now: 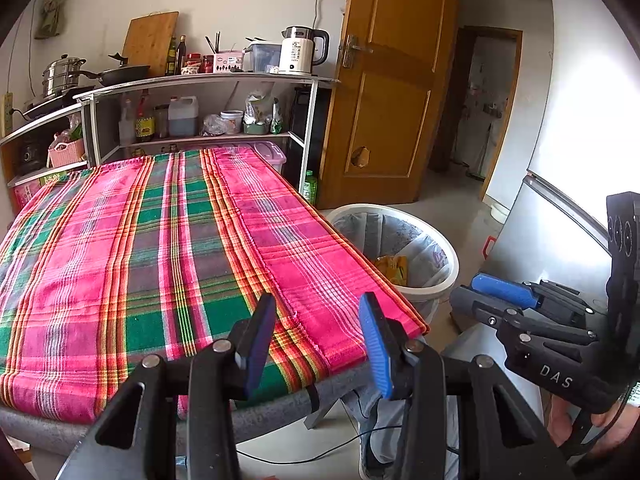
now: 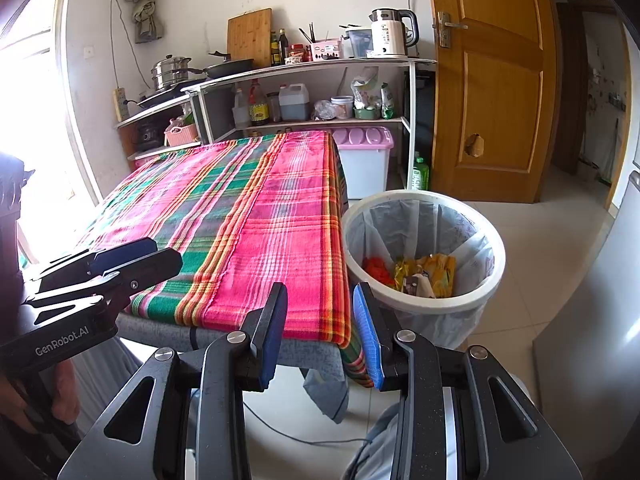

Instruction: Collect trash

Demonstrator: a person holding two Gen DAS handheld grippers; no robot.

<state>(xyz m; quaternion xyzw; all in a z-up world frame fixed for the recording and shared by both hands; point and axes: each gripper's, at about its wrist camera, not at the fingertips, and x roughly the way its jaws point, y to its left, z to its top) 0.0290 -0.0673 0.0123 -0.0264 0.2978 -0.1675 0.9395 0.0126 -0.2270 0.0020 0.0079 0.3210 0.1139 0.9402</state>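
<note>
Woven cloth, matt plastic, glossy wood and steel

A woven plaid cloth (image 2: 256, 216), matt and faintly ribbed, covers the counter (image 1: 280, 408), whose front edge is wrapped in rough grey foam. Beside the counter, the white bin (image 2: 424, 304) is smooth matt plastic lined with a thin, crinkled translucent bag; the wrappers (image 2: 428, 272) in it look shiny and foil-like. Behind the bin, the door (image 2: 492, 92) is glossy varnished wood with a metal handle. Behind the counter, the shelf (image 1: 208, 80) holds a polished steel pot (image 1: 64, 76) and a bare wooden cutting board (image 1: 150, 42). Each hand-held gripper has matt black plastic arms, textured blue pads (image 1: 376, 344) and bright metal rivets.
</note>
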